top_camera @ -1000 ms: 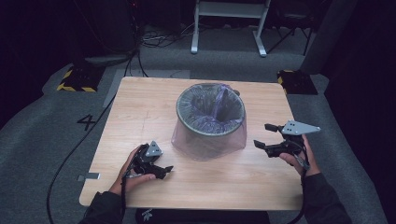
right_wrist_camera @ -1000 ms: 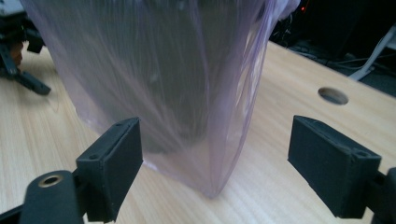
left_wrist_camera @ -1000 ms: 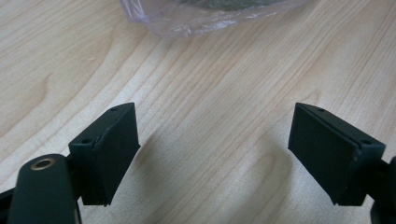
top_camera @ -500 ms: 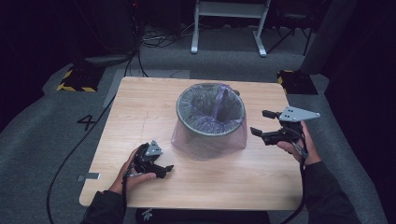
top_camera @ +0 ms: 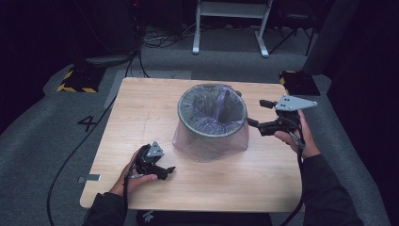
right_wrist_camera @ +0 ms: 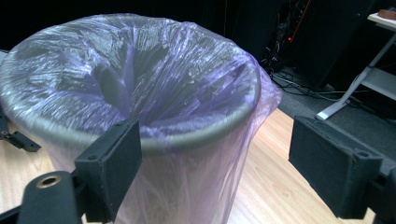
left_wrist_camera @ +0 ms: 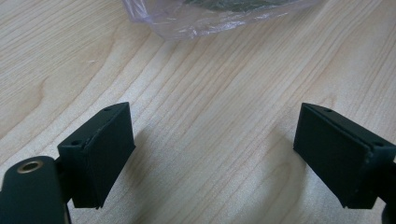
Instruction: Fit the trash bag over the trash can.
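A grey waste bin [top_camera: 211, 120] lined with a purple plastic bag [top_camera: 226, 101] stands near the middle of the tabletop [top_camera: 141, 106], a little toward its far edge; the bag is folded over the rim and drapes down the outside to the wood.

From the high view, the right tool [top_camera: 256, 114] is held off the tabletop at the bin's right side, level with the rim, its jaws pointing at the bin. The right gripper view adds what the high view cannot: the jaws stand wide apart, one jaw just in front of the bag-covered rim [right_wrist_camera: 187, 140], the other out past the bin's side, and nothing is gripped. It also shows the bag's crinkled folds sinking into the bin.

The left tool [top_camera: 162, 172] rests low near the tabletop's near-left corner, apart from the bin. The left gripper view shows its jaws wide apart over bare wood grain, with the bag's loose hem [left_wrist_camera: 210, 18] lying on the wood ahead of them.
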{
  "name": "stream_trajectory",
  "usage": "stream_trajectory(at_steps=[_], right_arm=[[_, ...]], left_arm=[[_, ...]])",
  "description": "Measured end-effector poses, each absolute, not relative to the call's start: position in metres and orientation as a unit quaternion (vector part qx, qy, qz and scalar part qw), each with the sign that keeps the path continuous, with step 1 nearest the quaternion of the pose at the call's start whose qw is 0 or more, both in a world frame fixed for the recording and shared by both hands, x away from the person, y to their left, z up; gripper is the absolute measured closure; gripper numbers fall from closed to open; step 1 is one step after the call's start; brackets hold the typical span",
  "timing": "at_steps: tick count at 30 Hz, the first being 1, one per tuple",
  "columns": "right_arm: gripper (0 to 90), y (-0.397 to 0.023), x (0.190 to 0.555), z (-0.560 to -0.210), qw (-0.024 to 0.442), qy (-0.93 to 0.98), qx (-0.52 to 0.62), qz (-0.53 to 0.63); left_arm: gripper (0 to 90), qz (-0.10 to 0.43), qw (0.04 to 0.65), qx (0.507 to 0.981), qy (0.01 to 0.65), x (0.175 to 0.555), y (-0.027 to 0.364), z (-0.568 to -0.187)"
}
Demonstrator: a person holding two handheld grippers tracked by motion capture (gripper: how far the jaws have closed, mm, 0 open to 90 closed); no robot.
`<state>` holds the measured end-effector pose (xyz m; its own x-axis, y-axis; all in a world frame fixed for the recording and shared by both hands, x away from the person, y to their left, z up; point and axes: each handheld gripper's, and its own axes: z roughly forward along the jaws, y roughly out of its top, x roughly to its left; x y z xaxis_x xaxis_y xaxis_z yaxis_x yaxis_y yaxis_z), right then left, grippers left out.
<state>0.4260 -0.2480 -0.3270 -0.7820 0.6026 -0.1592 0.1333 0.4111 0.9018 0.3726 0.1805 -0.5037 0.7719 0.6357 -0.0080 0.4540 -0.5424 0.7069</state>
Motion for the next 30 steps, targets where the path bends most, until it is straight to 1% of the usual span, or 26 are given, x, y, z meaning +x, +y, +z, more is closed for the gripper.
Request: stream_trajectory(at_steps=[22, 25, 30], right_arm=[[17.2, -0.219, 0.446, -0.313, 0.24, 0.812, 0.224, 0.482], [19.2, -0.215, 0.446, -0.31, 0.244, 0.812, 0.217, 0.484], [19.1, -0.207, 0.451, -0.307, 0.245, 0.815, 0.212, 0.479]], left_arm=[[11.7, 0.126, 0.361, 0.869, 0.314, 0.373, 0.181, -0.504], [11.7, 0.126, 0.361, 0.869, 0.314, 0.372, 0.181, -0.504], [11.7, 0.126, 0.361, 0.869, 0.314, 0.373, 0.181, -0.504]])
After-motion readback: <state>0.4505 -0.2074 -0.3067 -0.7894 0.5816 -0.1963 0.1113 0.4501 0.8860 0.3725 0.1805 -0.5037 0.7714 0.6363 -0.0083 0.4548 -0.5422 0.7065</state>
